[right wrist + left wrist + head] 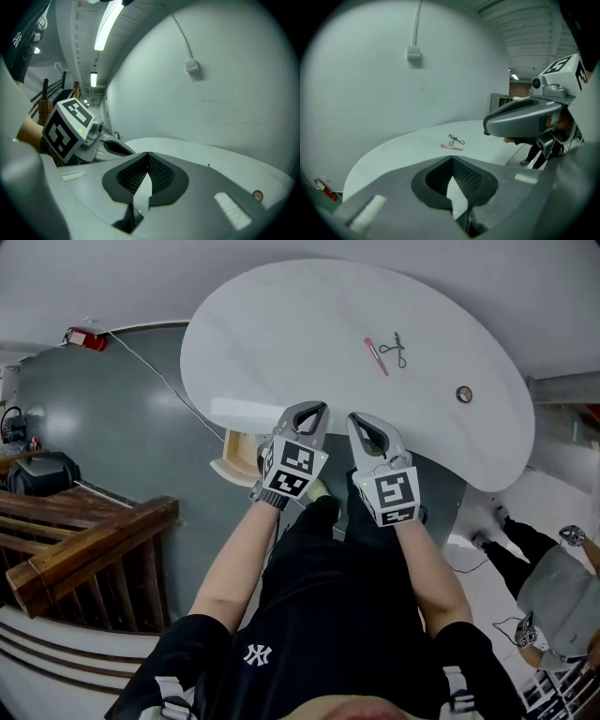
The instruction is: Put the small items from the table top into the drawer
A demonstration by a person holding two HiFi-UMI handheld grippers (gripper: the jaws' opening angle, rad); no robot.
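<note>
Nothing has gone into the drawer yet, as far as I can see. All three small things lie on the white table (281, 334): a pink stick (376, 356), a black eyelash curler (397, 348) just beside it, and a small round thing (464, 395) off to the right, near the table's curved edge. I cannot tell what the round thing is.

The left gripper (314, 408) has its jaws pressed together with nothing between them. The right gripper (362, 418) is the same, closed and empty. Both are side by side at the near edge of the table.

So the whole job is left: each thing has to be picked up and carried over.

The light wood drawer (234, 457) pokes out from under the table, just to the left of the left gripper. It looks open, but I cannot see inside it.

The table top between the grippers and the three things is bare, so there is lots of room to reach. The wooden railing (84, 540) on the left and another person (553, 587) on the right are well apart from the grippers.
</note>
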